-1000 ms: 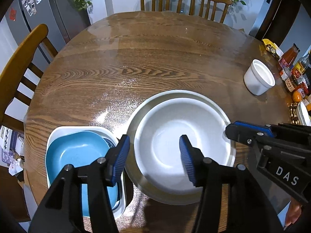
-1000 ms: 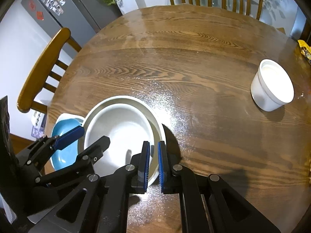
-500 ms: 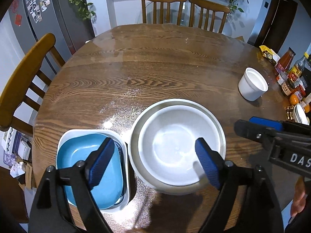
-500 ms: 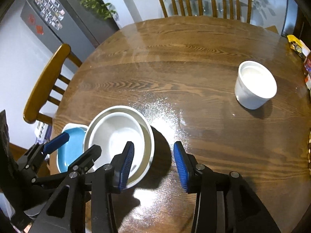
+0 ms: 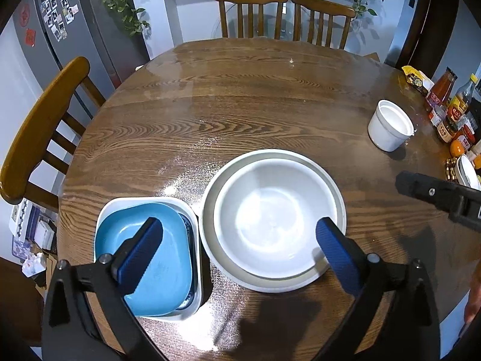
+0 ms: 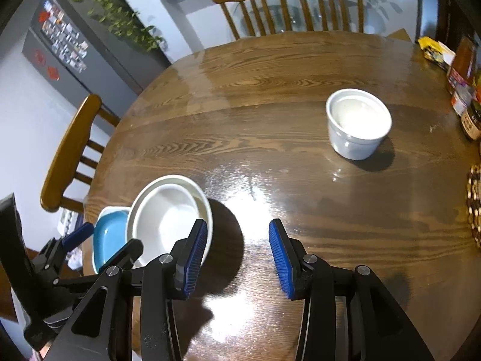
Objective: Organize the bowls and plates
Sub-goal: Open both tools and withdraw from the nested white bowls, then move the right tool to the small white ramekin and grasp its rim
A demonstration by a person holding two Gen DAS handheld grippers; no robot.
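A white round bowl sits nested in a wider white round dish near the table's front edge. To its left a blue square dish lies inside a white square dish. My left gripper hovers above both stacks, its jaws opening wide with nothing pressed between the pads. My right gripper stands open over bare wood just right of the round stack, holding nothing. A small white ramekin stands alone at the right.
Sauce bottles and jars, an orange fruit and a white dish crowd the table's right edge, with a beaded trivet there too. Wooden chairs ring the round table. A hand shows at the lower right.
My left jaws spread from narrow to wide and drew back upward from the white bowl. My right gripper went from shut to open and slid right, away from the round stack's rim.
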